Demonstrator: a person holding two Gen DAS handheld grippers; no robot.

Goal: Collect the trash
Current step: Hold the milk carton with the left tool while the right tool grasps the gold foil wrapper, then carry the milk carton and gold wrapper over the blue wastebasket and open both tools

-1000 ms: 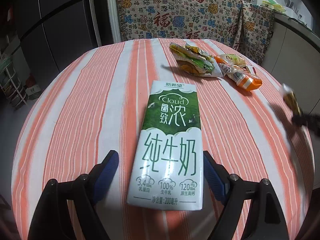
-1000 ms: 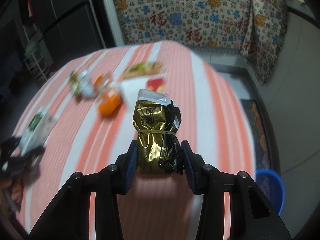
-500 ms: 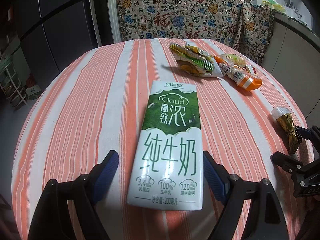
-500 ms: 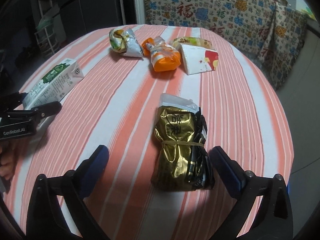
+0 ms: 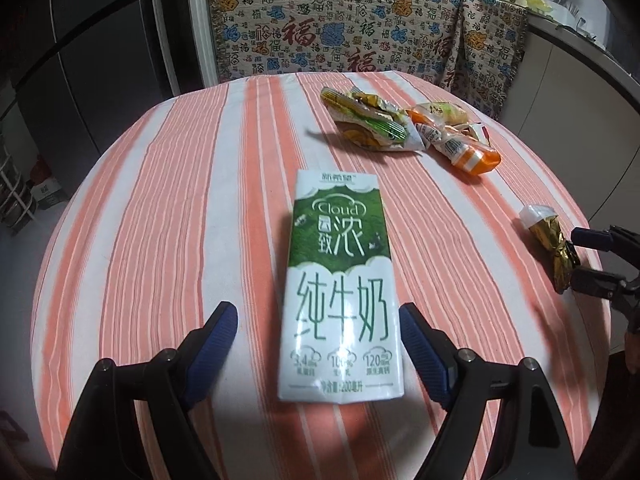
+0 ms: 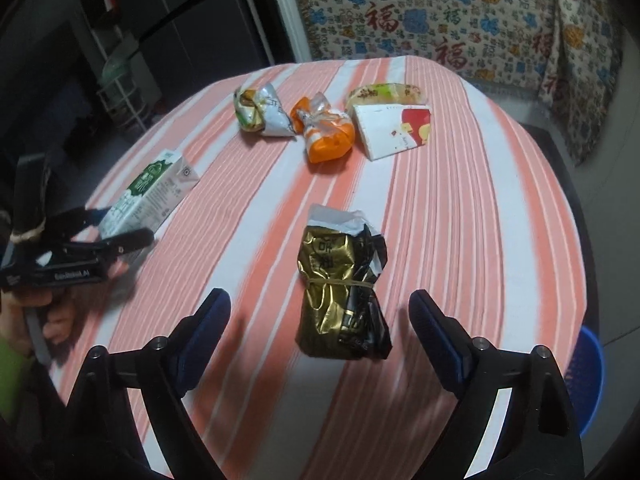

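A green and white milk carton (image 5: 340, 284) lies flat on the striped round table (image 5: 180, 200), between the open fingers of my left gripper (image 5: 318, 332). It also shows at the left of the right wrist view (image 6: 148, 196). A crumpled gold and black wrapper (image 6: 342, 296) lies on the table between the open fingers of my right gripper (image 6: 320, 320), untouched. The same wrapper (image 5: 554, 244) shows at the right of the left wrist view, beside the right gripper (image 5: 596, 256).
Further back lie a green and yellow snack bag (image 6: 260, 112), an orange wrapper (image 6: 326, 132), a white and red carton (image 6: 394, 130) and a bread-like packet (image 6: 384, 92). A blue bin (image 6: 586, 380) stands on the floor right of the table. A patterned cloth (image 5: 360, 20) hangs behind.
My right gripper let go of the gold wrapper, which now lies on the table, and its jaws opened wide. The left gripper and milk carton stayed put.
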